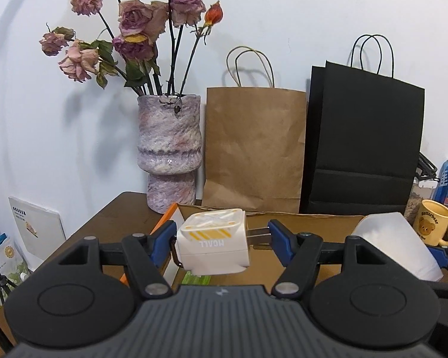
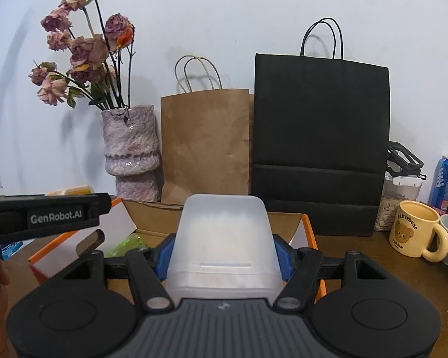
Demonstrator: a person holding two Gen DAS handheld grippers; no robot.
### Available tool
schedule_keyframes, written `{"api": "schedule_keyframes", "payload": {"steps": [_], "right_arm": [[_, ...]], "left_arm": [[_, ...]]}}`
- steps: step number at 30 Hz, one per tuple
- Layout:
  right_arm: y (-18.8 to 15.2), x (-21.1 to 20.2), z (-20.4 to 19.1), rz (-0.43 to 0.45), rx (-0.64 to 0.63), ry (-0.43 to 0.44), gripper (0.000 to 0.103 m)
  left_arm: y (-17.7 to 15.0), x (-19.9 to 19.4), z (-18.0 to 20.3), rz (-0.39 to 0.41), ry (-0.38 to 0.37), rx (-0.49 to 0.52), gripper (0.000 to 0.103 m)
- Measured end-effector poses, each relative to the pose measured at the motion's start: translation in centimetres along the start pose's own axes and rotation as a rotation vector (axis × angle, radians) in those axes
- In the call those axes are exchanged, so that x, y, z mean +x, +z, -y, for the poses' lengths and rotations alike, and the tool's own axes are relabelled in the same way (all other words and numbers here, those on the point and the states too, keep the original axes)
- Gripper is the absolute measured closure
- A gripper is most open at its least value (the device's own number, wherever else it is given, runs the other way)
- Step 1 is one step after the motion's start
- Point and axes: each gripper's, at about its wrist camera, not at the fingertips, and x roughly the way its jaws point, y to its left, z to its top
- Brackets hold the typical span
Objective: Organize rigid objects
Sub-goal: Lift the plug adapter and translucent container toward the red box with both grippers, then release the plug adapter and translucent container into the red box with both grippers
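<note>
My left gripper [image 1: 221,238] is shut on a white and yellow plug charger [image 1: 213,244], its metal prongs against the right finger, held above an open orange-edged cardboard box [image 1: 307,223]. My right gripper [image 2: 224,256] is shut on a frosted white plastic case [image 2: 224,238], held above the same box [image 2: 307,229]. The case also shows at the right in the left wrist view [image 1: 394,244]. The left gripper's black body [image 2: 44,214] shows at the left in the right wrist view, with the charger's top [image 2: 71,191] above it. Something green [image 2: 128,244] lies inside the box.
On the brown table [image 2: 373,244] a pink vase of dried roses [image 1: 168,152], a brown paper bag [image 1: 254,149] and a black paper bag [image 1: 364,140] stand along the wall. A yellow bear mug [image 2: 415,229], a grey cup, a jar and a blue can [image 2: 445,182] stand at the right.
</note>
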Motion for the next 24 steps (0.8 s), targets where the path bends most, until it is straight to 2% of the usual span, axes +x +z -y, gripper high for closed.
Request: {"api": "schedule_keyframes", "payload": {"steps": [24], "right_arm": [[0.9,6.0,0.9,-0.056,-0.032,-0.002,0.038]], "left_arm": [[0.4,6.1,-0.3,-0.044,0.03,0.035,0.034]]}}
